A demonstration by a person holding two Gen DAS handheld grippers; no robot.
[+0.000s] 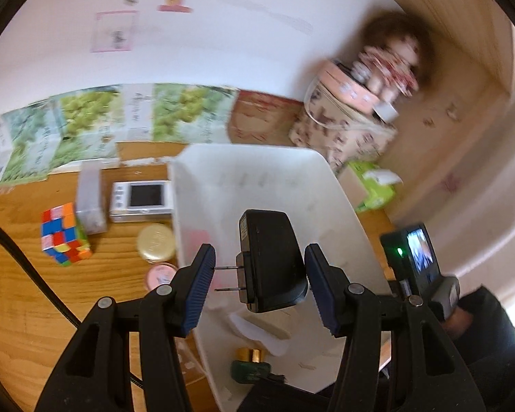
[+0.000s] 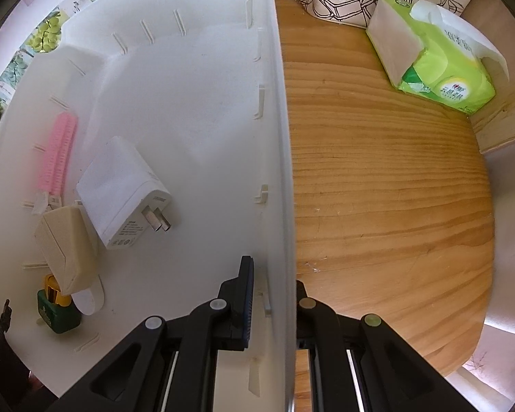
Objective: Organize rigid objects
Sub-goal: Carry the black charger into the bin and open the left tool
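Note:
A black plug adapter hangs between the fingers of my left gripper, over the white bin. The jaws stand apart and neither pad touches it. My right gripper is shut on the bin's right wall, one finger inside and one outside. In the bin lie a white charger, a pink comb, a beige block and a green and gold item.
On the wooden table left of the bin are a Rubik's cube, a clear box, a white device with a screen, a gold lid and a pink lid. A green tissue pack lies right of the bin.

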